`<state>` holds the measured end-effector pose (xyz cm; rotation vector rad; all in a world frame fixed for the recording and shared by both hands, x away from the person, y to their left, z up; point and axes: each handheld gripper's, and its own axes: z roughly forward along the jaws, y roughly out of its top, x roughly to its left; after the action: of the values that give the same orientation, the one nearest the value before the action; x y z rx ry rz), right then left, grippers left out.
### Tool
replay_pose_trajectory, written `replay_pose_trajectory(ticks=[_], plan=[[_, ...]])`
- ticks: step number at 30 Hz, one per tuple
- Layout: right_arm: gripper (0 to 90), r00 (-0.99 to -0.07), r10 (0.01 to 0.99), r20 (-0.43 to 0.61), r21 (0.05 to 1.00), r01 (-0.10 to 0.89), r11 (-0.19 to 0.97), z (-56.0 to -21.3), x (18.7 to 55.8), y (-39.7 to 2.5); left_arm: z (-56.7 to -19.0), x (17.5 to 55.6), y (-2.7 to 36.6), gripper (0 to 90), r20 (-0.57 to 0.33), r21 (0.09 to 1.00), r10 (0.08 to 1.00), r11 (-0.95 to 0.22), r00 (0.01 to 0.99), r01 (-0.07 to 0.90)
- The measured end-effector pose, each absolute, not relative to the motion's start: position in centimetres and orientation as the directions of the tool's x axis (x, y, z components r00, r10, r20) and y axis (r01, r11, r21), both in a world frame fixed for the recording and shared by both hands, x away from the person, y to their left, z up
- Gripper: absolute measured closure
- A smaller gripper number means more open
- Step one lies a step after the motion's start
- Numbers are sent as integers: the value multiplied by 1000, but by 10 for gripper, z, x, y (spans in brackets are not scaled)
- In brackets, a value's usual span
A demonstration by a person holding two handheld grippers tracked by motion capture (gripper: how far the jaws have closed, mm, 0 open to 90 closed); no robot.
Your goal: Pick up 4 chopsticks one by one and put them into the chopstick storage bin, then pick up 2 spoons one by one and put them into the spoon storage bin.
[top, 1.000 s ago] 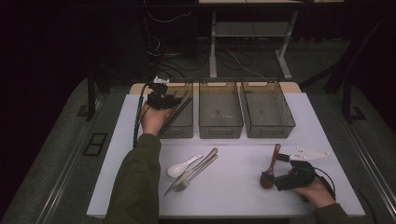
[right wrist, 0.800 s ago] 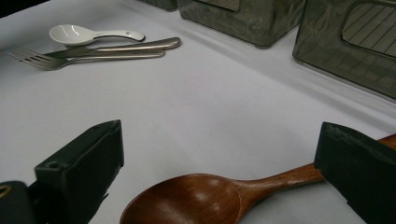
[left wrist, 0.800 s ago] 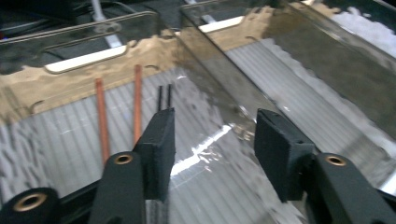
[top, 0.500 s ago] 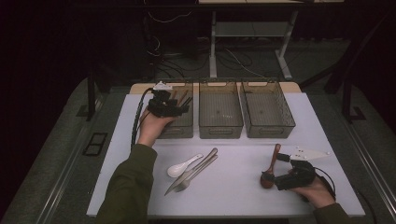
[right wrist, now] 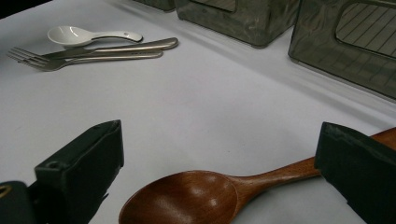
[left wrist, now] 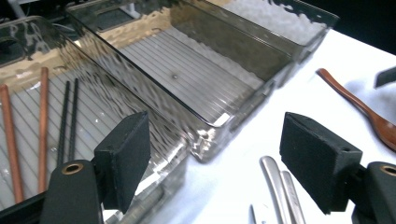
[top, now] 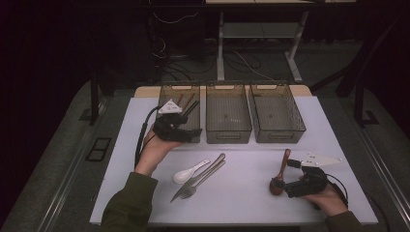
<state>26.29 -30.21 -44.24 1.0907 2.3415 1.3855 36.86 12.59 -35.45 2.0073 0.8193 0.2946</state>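
My left gripper [top: 189, 134] [left wrist: 219, 158] is open and empty, held at the front wall of the left bin [top: 167, 93] [left wrist: 140, 100]. In that bin lie a brown pair of chopsticks [left wrist: 43, 121] and a black pair [left wrist: 69, 119]. My right gripper [top: 286, 186] [right wrist: 219, 172] is open low over the table, its jaws standing either side of a wooden spoon [top: 281, 173] [right wrist: 187, 198] that lies flat. The same wooden spoon [left wrist: 362, 109] appears in the left gripper view at the right.
The middle bin [top: 228, 131] [left wrist: 196, 70] and the right bin [top: 278, 133] stand beside the left one at the back. A white spoon [top: 189, 172] [right wrist: 79, 35], a fork [top: 186, 192] [right wrist: 56, 59] and a knife [top: 205, 171] [right wrist: 130, 45] lie together mid-table.
My left gripper has drawn back from above the left bin toward the person, down to the bin's front wall. The right gripper has hardly moved.
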Motion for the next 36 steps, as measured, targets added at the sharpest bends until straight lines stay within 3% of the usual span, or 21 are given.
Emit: replay_pose_trajectory(ticks=[36], plan=[[13,-700,691,182,824,492,282,-442,263,-302,-403,288,144,113,-98,846,565,-386,819,368]])
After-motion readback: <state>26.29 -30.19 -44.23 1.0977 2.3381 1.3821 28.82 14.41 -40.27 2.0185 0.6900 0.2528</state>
